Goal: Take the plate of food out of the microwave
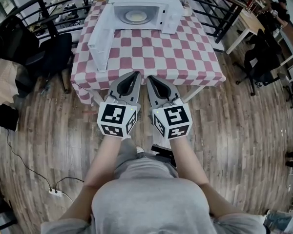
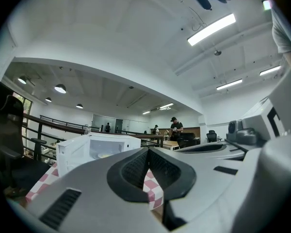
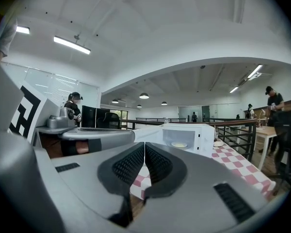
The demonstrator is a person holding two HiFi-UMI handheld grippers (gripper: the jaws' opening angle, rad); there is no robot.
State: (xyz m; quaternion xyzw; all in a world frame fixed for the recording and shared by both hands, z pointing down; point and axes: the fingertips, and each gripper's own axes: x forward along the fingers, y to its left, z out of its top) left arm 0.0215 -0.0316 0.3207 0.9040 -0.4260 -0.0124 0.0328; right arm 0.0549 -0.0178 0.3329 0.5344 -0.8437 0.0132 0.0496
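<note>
A white microwave [image 1: 144,6] stands at the far side of a table with a red-and-white checked cloth [image 1: 151,52]. Its door [image 1: 100,40] is swung open to the left. Inside it lies a plate of pale food [image 1: 136,16]. My left gripper [image 1: 135,74] and right gripper [image 1: 150,77] hang side by side at the table's near edge, well short of the microwave, both shut with nothing in them. The left gripper view shows its closed gripper [image 2: 148,152] and the microwave [image 2: 94,149] ahead. The right gripper view shows its closed gripper [image 3: 144,147], the microwave [image 3: 182,137] and the plate [image 3: 179,144].
A small white dish [image 1: 187,12] sits on the table right of the microwave. A black chair [image 1: 53,52] stands left of the table, a black railing [image 1: 53,4] runs behind it. A wooden table [image 1: 246,26] and a person are at the far right. A power strip [image 1: 55,192] lies on the floor.
</note>
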